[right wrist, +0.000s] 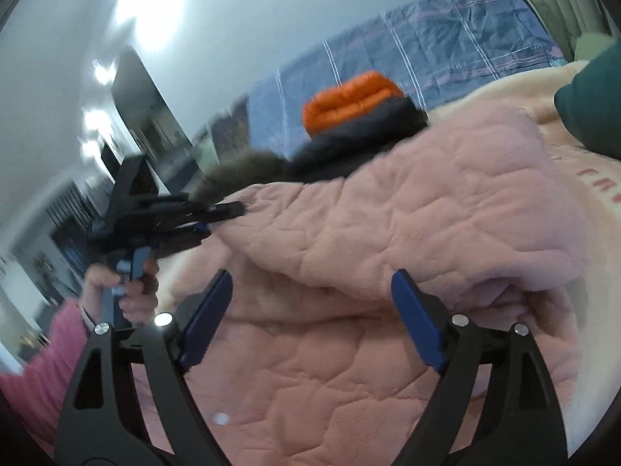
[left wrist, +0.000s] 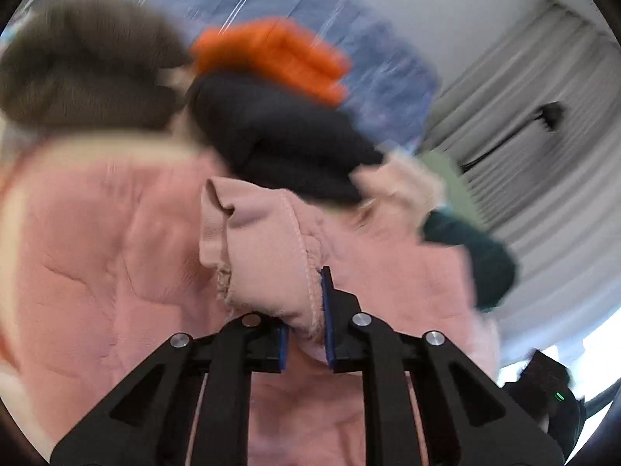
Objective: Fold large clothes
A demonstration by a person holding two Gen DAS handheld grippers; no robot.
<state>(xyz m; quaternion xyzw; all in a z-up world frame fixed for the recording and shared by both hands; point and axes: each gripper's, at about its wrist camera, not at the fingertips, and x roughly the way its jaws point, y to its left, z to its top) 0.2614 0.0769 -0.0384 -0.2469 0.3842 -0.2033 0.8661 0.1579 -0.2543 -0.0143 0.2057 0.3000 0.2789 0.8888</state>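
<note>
On a cream blanket (right wrist: 516, 89) before grey curtains (left wrist: 543, 89), the left gripper (left wrist: 306, 334) pinches the quilted pink fleece jacket (right wrist: 388, 213); the right gripper (right wrist: 310, 318) gapes wide, holding nothing.

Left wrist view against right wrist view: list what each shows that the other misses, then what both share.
Only the left wrist view shows the left gripper shut on the pink quilted coat's cuff, plus the pleated curtain. Only the right wrist view shows the open right gripper and the hand holding the left gripper. Both show the pink quilted coat, orange puffer jacket and blue bedsheet.
</note>
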